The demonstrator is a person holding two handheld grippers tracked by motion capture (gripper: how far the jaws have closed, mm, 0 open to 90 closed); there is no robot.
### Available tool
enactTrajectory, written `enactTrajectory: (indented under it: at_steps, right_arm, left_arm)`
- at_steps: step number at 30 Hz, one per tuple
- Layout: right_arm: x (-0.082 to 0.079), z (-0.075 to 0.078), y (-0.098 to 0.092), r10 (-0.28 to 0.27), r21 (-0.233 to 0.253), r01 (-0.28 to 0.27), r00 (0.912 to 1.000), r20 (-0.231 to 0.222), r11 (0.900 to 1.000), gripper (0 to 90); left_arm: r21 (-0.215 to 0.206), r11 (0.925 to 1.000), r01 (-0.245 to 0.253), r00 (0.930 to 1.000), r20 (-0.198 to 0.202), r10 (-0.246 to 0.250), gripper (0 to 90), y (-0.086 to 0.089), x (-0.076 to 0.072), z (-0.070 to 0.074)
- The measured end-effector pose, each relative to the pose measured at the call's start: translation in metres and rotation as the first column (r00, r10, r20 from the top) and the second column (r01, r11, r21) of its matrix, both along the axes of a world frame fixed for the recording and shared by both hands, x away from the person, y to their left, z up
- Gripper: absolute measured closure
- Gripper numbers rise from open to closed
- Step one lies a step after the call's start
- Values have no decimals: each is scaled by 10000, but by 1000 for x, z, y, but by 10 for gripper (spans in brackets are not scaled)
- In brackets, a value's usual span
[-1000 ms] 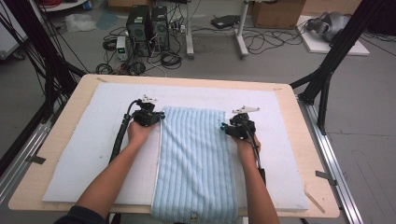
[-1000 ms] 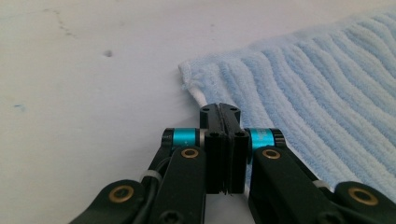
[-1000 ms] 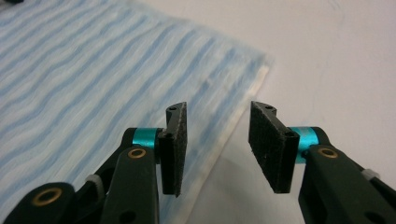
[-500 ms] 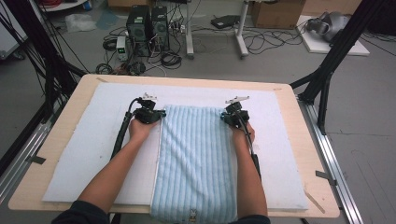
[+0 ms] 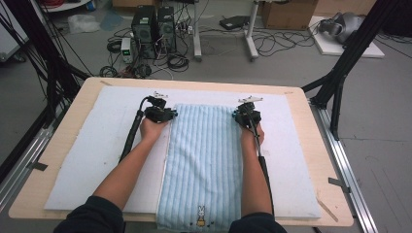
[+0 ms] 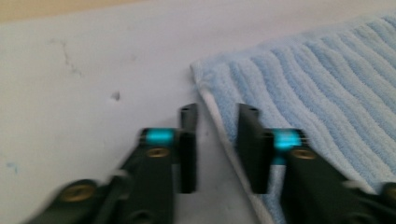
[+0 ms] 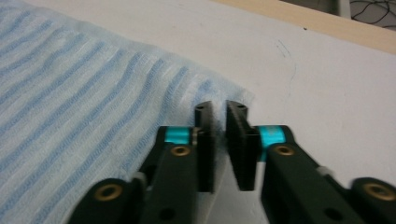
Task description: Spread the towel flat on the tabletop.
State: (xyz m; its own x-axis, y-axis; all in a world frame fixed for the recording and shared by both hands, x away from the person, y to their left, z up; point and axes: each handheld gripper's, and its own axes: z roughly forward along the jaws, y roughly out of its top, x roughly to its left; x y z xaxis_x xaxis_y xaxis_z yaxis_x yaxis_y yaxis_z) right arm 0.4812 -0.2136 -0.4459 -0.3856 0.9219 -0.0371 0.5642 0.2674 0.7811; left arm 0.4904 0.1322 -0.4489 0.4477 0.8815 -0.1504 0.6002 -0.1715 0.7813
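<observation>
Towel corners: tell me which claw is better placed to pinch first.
Right claw, probably: its jaws stand nearly shut at the towel corner. The left claw stands wide open astride the side edge.

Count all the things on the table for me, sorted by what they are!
Striped blue towel with a bunny on it: 1
White mat under it: 1
Grippers, left and right: 2
Total: 4
</observation>
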Motion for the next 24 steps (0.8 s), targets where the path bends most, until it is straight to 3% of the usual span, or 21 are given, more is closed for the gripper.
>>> enactTrajectory:
  at_steps: [2,5,8,11,13,16,19,21,23,24]
  right_arm:
    - [-2,3,-4,158,187,-155,9997,-169,9997,680]
    - [-7,9,-10,349,511,-331,9987,-362,9981,650]
    - [-11,10,-13,480,520,-438,9955,-822,9977,673]
    - [-13,4,-12,625,406,-576,9891,-1335,9975,764]
    - [-13,2,-12,652,594,-581,9900,-1251,9965,845]
    - [-11,1,-8,536,235,-515,9936,-990,9984,867]
    - [-10,0,-6,156,23,-155,9980,-614,9999,867]
    - [-10,-2,-5,76,198,-67,9988,-485,9998,840]
    - [-11,0,-5,191,171,-185,9993,-312,9997,761]
    - [-12,2,-5,250,187,-246,9995,-206,9995,728]
  left_arm:
    - [-85,10000,-39,10000,-62,39,518,3,-3,2]
    - [-136,9998,115,9998,-134,-117,539,6,-8,1]
    - [-160,9998,126,9999,-15,-127,593,6,-12,-1]
    - [210,9987,463,9988,143,-466,698,2,-15,-1]
    - [339,9964,773,9966,247,-781,868,-3,-16,-2]
    - [752,9957,548,9969,519,-587,885,-9,-14,-2]
    - [497,9985,223,9988,433,-244,884,-8,-10,-2]
    - [251,9995,187,9989,414,-197,853,-5,-10,-2]
    - [12,9993,364,9985,396,-365,680,-2,-11,-2]
    - [-52,9984,567,9974,438,-564,671,0,-12,-2]
